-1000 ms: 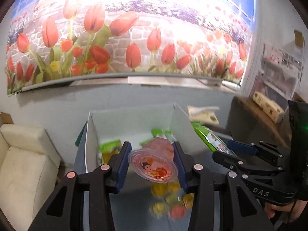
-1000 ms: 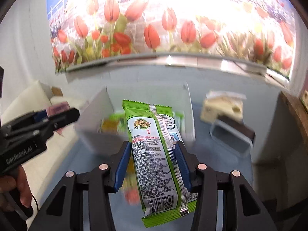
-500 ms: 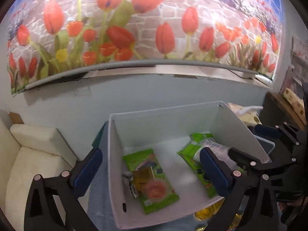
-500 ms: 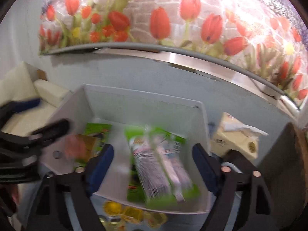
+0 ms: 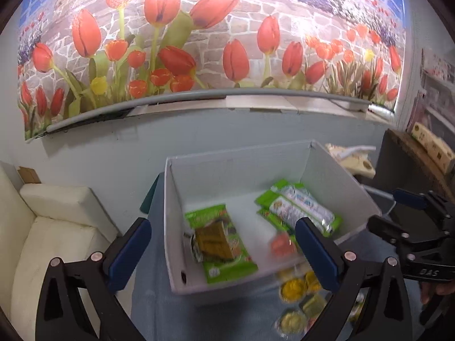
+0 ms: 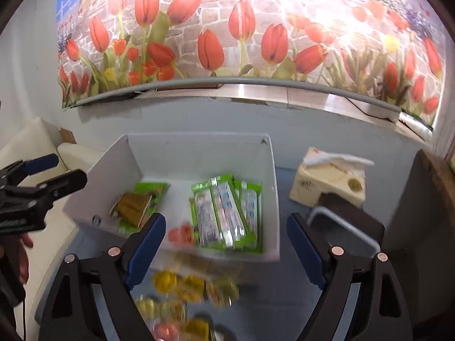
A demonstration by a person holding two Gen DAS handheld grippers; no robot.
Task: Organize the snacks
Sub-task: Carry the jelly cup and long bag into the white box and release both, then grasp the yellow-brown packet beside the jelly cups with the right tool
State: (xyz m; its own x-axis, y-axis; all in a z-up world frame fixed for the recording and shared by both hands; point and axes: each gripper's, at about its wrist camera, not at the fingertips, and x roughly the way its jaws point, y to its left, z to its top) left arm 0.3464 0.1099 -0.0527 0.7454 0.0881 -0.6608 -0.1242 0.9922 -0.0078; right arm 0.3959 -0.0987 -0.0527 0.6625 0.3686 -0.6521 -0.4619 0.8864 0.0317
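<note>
A white box (image 5: 170, 213) (image 6: 273, 199) stands on the blue cloth. Inside lie green snack packets (image 5: 301, 207) (image 6: 224, 216), a brown packet (image 5: 213, 241) (image 6: 132, 206) on another green one, and a blurred pink jelly cup (image 5: 281, 245) (image 6: 182, 234). My left gripper (image 5: 221, 253) hangs open over the box's near wall, holding nothing. My right gripper (image 6: 226, 247) is also over the near wall, its jaws still opening with nothing gripped between them. Each gripper shows in the other's view, the right (image 5: 395, 211) and the left (image 6: 61, 170). Several yellow jelly cups (image 5: 294, 287) (image 6: 193, 284) lie loose in front of the box.
A cream tissue box (image 6: 330, 182) sits right of the white box, with a dark-rimmed container (image 6: 341, 227) in front of it. A white sofa (image 5: 42, 227) is at the left. A tulip mural wall rises behind. A hand (image 6: 24, 255) holds the left gripper.
Both grippers let go: the pink jelly cup and the green packet dropped into the white box. Both jaws went from shut to wide open, and both views dipped toward the box.
</note>
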